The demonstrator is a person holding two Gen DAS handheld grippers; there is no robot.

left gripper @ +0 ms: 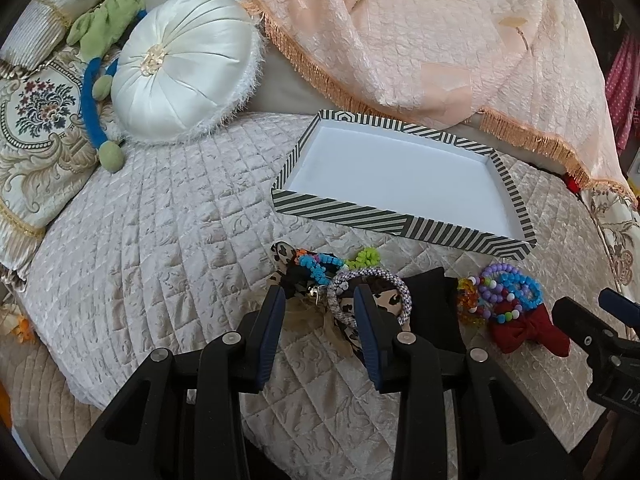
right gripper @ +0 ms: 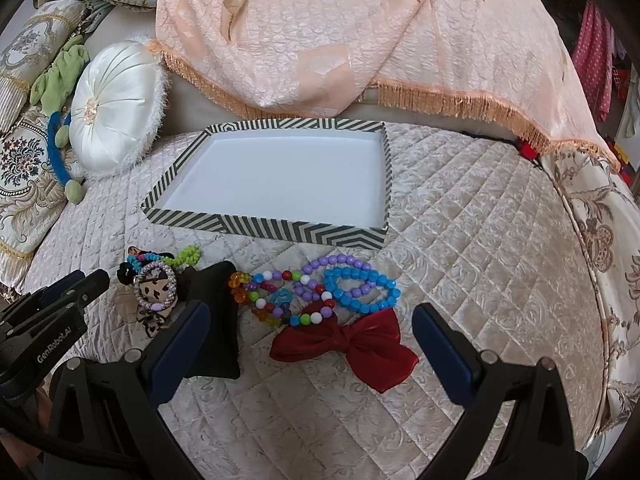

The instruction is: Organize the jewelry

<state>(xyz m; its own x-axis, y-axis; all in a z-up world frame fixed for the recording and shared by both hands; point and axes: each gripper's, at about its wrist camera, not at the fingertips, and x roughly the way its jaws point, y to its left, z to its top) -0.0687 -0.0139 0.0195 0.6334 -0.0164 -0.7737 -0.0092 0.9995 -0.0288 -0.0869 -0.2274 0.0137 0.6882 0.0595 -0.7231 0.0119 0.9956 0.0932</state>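
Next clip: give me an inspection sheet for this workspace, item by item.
Surface: quilted beige bedspread.
Job's things: striped tray, nothing in it; blue bead bracelet, mixed bead strands, red bow, black cloth piece, leopard scrunchie pile, all in front of the tray.
Clutter: round white satin cushion, green-and-blue plush, peach fringed throw.
Grippers: left gripper open over the scrunchie pile; right gripper open wide around the bow.
Cables: nothing seen.
Surroundings: embroidered pillows, hanging clothes.
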